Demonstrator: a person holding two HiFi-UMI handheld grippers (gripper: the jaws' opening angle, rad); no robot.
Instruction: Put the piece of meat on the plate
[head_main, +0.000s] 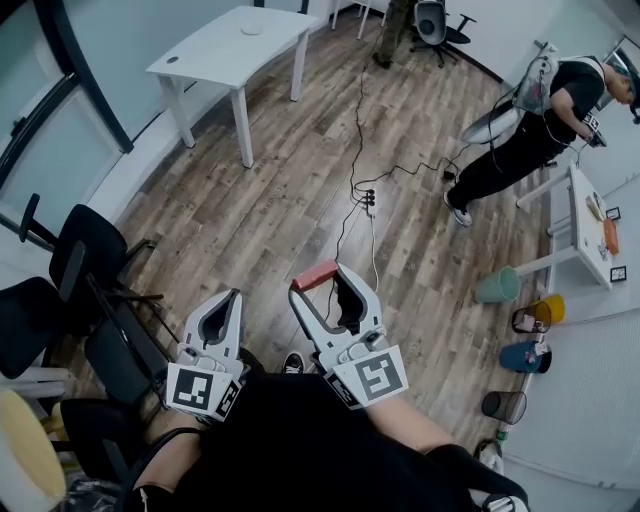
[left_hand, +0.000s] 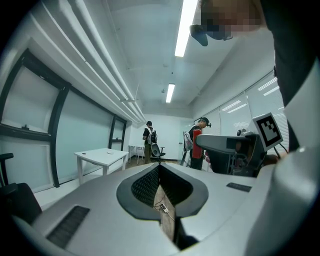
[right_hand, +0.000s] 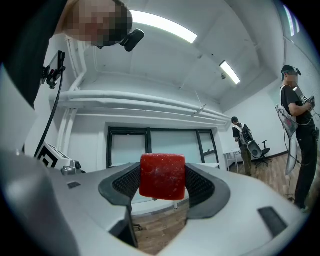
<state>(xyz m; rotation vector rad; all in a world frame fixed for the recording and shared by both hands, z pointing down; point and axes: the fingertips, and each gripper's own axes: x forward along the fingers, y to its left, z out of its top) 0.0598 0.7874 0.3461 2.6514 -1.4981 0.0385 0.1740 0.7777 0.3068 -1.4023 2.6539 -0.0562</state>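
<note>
Right gripper (head_main: 320, 285) was clamped on the piece of meat (head_main: 314, 275), a small red block pinched at the very tips of the jaws. It was held up in the air over the wood floor (head_main: 300, 180), in front of the person's body. In the right gripper view the meat (right_hand: 162, 176) sat square between the ribbed pads (right_hand: 125, 184) of the right gripper (right_hand: 162, 189). Two opposite flat sides were pressed, and the top edge stuck out a bit above the pads.

Left gripper (head_main: 232, 297) was beside it, jaws drawn together with nothing between them. The left gripper view showed only a thin slit at the left gripper (left_hand: 161, 172), with floor visible through it.

No plate could be made out for sure in any view. A white table (head_main: 235, 45) stood well apart across the room, and another person (head_main: 540, 120) was at a second table on the right.

Handling, as a judgement:
- The block looked like a light toy or prop piece, fairly firm with maybe a little give, matte and not slippery.
- Flat parallel sides suited a two-jaw pinch, so the side-to-side hold looked right.
- The grip was at the tips only, so the block could pivot or slip if the squeeze eased.
- It was likely not fragile, and moderate pressure should do.
</note>
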